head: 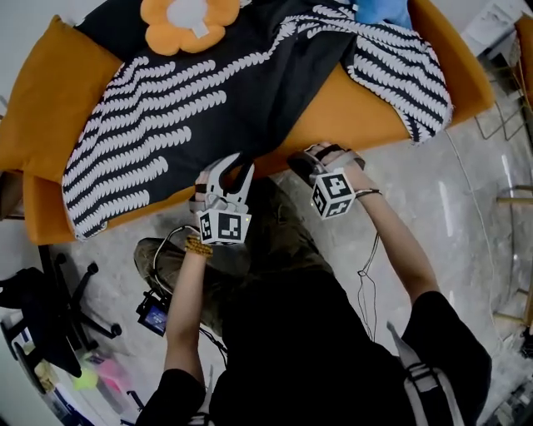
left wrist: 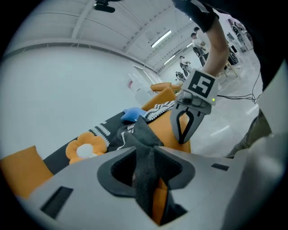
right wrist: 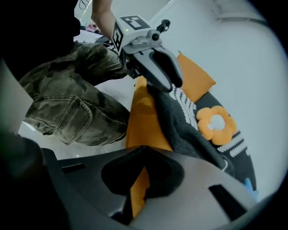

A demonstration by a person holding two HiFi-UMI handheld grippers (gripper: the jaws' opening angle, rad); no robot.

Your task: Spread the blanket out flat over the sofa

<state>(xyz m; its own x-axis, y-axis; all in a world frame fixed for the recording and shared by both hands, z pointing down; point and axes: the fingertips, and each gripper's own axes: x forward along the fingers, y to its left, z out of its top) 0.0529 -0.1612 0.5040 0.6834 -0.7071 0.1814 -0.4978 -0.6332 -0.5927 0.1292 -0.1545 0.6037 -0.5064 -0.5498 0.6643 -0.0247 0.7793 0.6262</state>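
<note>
Head view: a person spreading a patterned blanket (head: 225, 83) over an orange sofa (head: 354, 116)

A person in dark clothes is standing at the sofa's front edge and looking down on it, holding a grey two-jaw gripper in each hand. The soft black blanket, patterned with rows of white scalloped stripes, is lying slantwise across the sofa's seat. It is covering the left end and the middle, while one corner is sitting bunched at the sofa's right end. A wedge of bare orange upholstery is showing at the sofa's front right. An orange flower-shaped cushion (head: 187, 21) with a white centre is resting on the blanket at the sofa's back.

The left gripper (head: 231, 166) is pinching a fold of the blanket's dark hem at the middle of the sofa's front edge, with the cloth rising up to its jaws. The right gripper (head: 300, 162), just beside it along that edge, is clenched on nothing; only orange upholstery is showing past its jaws.

The blanket is looking light, limp and knit-like, so it is likely to sag, crease and drag on the upholstery. The best holds are probably along the hem and at the bunched corner.
</note>
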